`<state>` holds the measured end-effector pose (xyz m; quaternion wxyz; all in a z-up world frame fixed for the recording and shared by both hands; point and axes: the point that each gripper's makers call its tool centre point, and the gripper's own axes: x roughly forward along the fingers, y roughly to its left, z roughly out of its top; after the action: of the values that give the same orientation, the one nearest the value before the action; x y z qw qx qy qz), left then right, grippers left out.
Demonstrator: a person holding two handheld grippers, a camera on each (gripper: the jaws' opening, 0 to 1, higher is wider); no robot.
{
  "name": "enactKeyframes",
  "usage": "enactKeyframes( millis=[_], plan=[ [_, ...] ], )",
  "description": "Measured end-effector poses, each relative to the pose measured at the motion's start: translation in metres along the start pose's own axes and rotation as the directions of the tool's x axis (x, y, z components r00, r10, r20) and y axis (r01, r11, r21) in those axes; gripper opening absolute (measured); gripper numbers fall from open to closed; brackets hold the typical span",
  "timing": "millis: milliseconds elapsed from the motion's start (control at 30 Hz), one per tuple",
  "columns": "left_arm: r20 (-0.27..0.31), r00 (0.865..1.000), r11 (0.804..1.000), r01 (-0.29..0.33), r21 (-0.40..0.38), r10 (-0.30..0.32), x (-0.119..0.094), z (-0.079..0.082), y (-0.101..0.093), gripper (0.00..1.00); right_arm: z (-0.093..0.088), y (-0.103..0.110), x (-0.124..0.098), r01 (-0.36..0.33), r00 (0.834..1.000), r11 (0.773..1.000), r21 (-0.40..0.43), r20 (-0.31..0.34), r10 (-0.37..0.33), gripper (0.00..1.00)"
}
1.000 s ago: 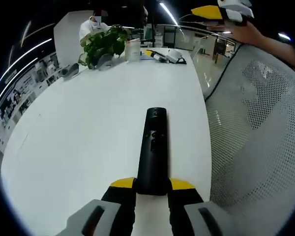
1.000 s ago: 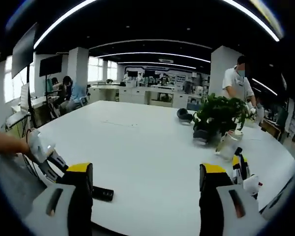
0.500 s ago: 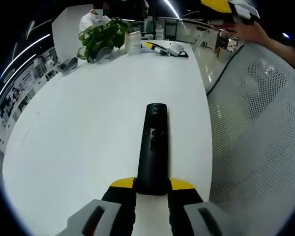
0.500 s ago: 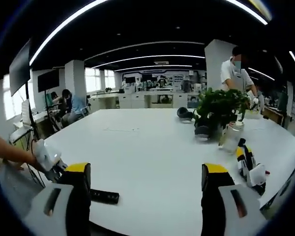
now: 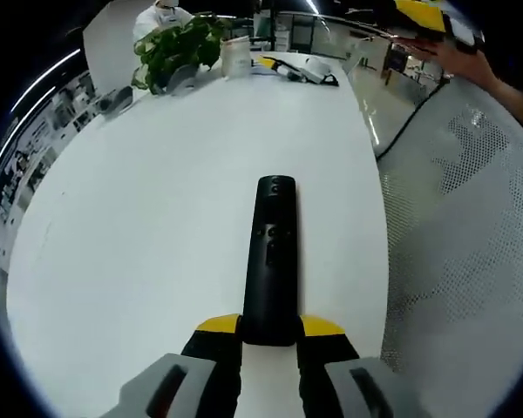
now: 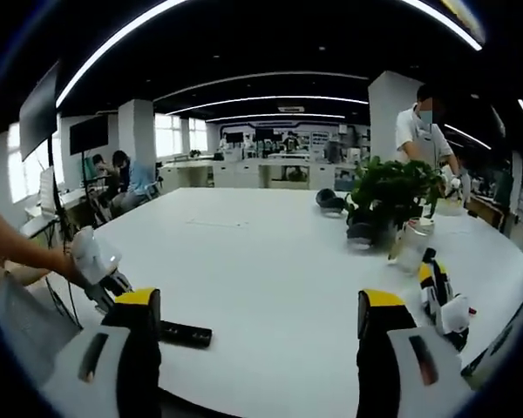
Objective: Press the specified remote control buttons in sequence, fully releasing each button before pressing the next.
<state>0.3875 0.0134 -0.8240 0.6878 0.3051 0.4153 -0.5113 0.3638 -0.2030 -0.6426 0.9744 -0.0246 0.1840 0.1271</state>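
The long black plastic remote control [image 5: 270,261] lies on the white counter [image 5: 139,226], its near end clamped by the left gripper [image 5: 268,335], long axis toward 12 o'clock. The right gripper [image 6: 253,326], fingers spread and empty, sees the remote at 8 o'clock.

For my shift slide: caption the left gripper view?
Left gripper clamps black remote above white table.

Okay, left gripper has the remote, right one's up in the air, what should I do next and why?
Probably bring the right gripper down toward the remote. The left gripper is shut on the remote's near end, buttons facing up on the white table, while the right gripper is open, holding nothing and far from the buttons.
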Motion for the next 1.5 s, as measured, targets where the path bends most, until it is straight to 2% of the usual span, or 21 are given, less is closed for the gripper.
enactKeyframes(
  millis=[100,567,700,833,1067,1500],
  plan=[
    [-0.014,1.000,1.000,-0.006,0.009,0.007,-0.002,0.002,0.013,0.23,0.003,-0.002,-0.001,0.011,1.000,1.000,-0.009,0.016,-0.011,0.97],
    [-0.065,0.996,0.996,-0.050,0.068,0.055,-0.001,0.008,0.071,0.23,-0.002,-0.005,0.000,0.027,1.000,1.000,-0.014,-0.009,-0.027,0.96],
    [-0.070,0.996,0.995,-0.054,0.084,0.060,0.001,0.014,0.090,0.23,-0.002,-0.006,0.000,0.034,0.999,0.999,-0.021,-0.008,-0.034,0.95],
    [-0.089,0.992,0.988,-0.079,0.131,0.092,-0.001,0.019,0.113,0.23,-0.006,-0.006,0.001,0.035,0.999,0.999,-0.023,-0.029,-0.035,0.94],
    [-0.104,0.987,0.982,-0.103,0.161,0.120,0.001,0.030,0.149,0.23,-0.008,-0.011,0.001,0.058,0.997,0.998,-0.031,-0.042,-0.059,0.94],
    [-0.110,0.984,0.971,-0.116,0.207,0.141,0.016,0.054,0.215,0.23,-0.013,-0.017,0.002,0.092,0.993,0.995,-0.032,-0.072,-0.094,0.93]
  ],
)
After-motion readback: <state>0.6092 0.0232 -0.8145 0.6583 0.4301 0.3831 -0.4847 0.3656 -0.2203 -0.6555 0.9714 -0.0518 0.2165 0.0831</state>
